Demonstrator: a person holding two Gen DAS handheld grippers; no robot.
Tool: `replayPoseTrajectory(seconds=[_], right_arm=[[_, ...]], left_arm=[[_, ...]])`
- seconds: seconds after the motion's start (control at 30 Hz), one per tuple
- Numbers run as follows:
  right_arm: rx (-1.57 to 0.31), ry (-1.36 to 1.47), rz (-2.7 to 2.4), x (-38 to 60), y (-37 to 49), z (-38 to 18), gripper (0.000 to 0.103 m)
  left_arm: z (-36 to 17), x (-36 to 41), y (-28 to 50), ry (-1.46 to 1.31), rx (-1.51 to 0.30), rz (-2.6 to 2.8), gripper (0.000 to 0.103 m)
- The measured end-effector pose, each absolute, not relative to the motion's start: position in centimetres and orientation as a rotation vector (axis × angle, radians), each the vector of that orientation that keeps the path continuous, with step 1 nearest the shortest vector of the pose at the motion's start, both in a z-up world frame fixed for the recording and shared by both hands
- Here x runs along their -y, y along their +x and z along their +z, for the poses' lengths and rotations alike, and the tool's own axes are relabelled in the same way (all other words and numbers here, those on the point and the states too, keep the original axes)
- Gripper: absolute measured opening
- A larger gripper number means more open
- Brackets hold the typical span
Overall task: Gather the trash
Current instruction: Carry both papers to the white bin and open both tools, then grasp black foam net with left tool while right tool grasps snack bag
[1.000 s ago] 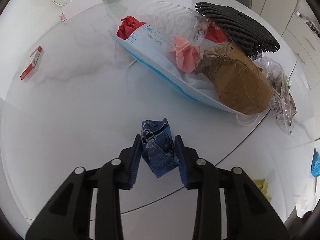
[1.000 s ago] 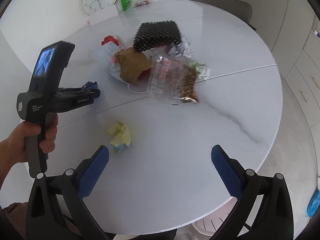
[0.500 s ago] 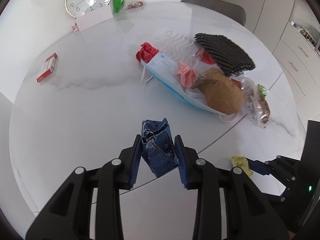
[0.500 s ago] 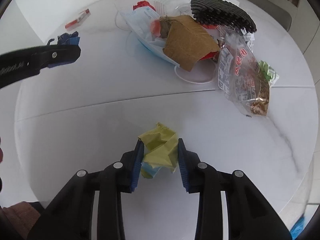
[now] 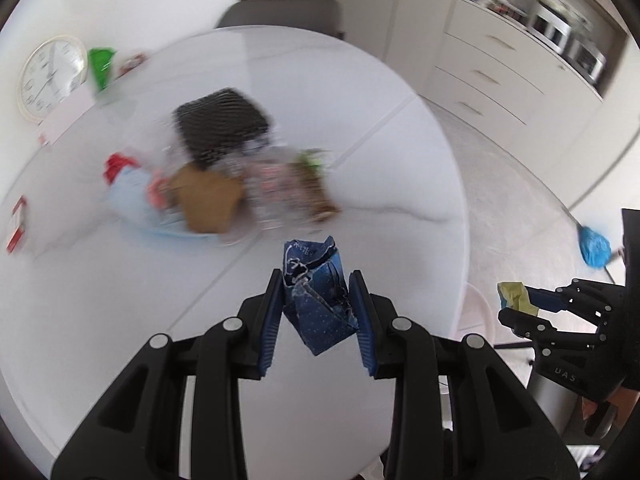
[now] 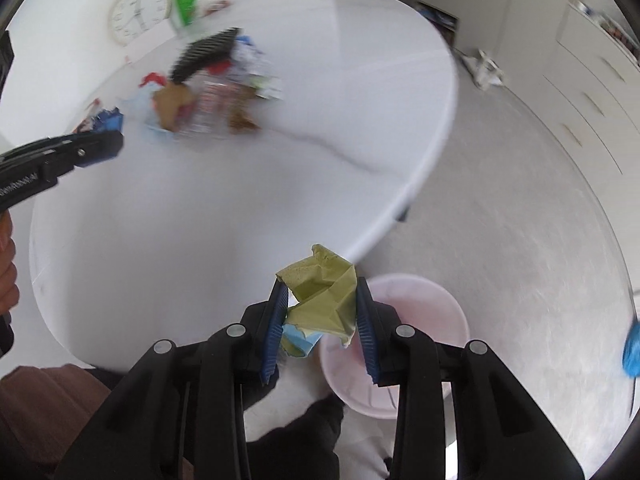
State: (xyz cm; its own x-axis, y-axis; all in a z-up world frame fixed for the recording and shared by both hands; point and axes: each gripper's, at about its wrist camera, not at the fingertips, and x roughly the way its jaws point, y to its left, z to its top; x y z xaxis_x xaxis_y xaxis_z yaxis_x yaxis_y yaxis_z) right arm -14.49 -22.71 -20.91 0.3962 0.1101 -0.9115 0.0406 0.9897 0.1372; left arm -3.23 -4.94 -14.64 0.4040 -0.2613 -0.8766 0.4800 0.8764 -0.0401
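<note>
My left gripper [image 5: 318,304] is shut on a crumpled dark blue wrapper [image 5: 316,300] and holds it above the white round table [image 5: 380,140]. My right gripper [image 6: 322,312] is shut on a crumpled yellow-green paper wad [image 6: 322,292] with a bit of light blue under it, held off the table's edge above a pale pink bin [image 6: 420,320] on the floor. The right gripper with its yellow wad [image 5: 514,296] also shows at the right of the left wrist view. The left gripper with the blue wrapper [image 6: 106,120] shows at the left of the right wrist view.
A blurred trash pile sits mid-table: black foam mesh [image 5: 220,120], brown paper [image 5: 208,200], blue face mask [image 5: 132,200], clear snack bag [image 5: 280,188]. A clock [image 5: 52,76] and green packet [image 5: 100,68] stand at the back. A chair [image 5: 280,16] and drawers [image 5: 500,80] lie beyond.
The right gripper closed on the yellow wad on the table, then carried it off the edge to above the pink bin. The left gripper lifted and swung right with the blue wrapper.
</note>
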Motion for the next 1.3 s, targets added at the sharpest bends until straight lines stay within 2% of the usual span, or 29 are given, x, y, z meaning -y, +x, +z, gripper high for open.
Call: replayPoseTrajectory(seconds=[0.07, 0.13, 0.17, 0.2, 0.27, 0.5, 0.53, 0.63, 0.67, 0.73, 1.03, 1.3], right_arm=[[-1.19, 0.169, 0.018, 24.7, -15.9, -22.0, 0.037], [-1.209, 0.196, 0.018, 26.1, -17.0, -22.9, 0.055], [-1.213, 0.203, 0.006, 26.6, -17.5, -23.1, 0.074], [-1.212, 0.204, -0.023, 27.2, -17.8, -23.3, 0.085], [-1.209, 0.214, -0.069, 28.5, -18.4, -23.4, 0.092], [-1.195, 0.236, -0.149, 33.4, -19.2, -23.0, 0.094], [-1.19, 0.232, -0.159, 33.9, -19.3, -22.9, 0.094], [-1.176, 0.223, -0.177, 35.6, -19.9, -22.4, 0.095], [-1.174, 0.221, -0.181, 36.0, -20.1, -22.3, 0.096], [-1.17, 0.217, -0.189, 36.6, -20.1, -22.1, 0.096], [-1.152, 0.196, -0.169, 36.5, -19.8, -21.4, 0.096], [-1.118, 0.167, -0.123, 33.7, -18.0, -19.9, 0.096]], left_arm=[[-14.6, 7.2, -4.0, 0.254, -1.062, -0.518, 0.033], [-14.7, 9.8, -4.8, 0.278, -1.068, -0.563, 0.033], [-14.8, 10.9, -5.3, 0.287, -1.072, -0.581, 0.033], [-14.8, 11.5, -5.7, 0.293, -1.076, -0.595, 0.033], [-15.0, 13.3, -6.7, 0.31, -1.089, -0.624, 0.033], [-16.3, 18.4, -10.0, 0.364, -1.145, -0.701, 0.036], [-16.5, 19.1, -10.5, 0.362, -1.155, -0.713, 0.041], [-16.4, 20.1, -11.4, 0.351, -1.175, -0.712, 0.079], [-16.2, 20.2, -11.6, 0.347, -1.166, -0.706, 0.085], [-15.7, 20.4, -11.9, 0.334, -1.148, -0.717, 0.09], [-15.0, 19.8, -11.5, 0.315, -1.156, -0.663, 0.092], [-14.1, 16.2, -10.0, 0.265, -1.15, -0.582, 0.094]])
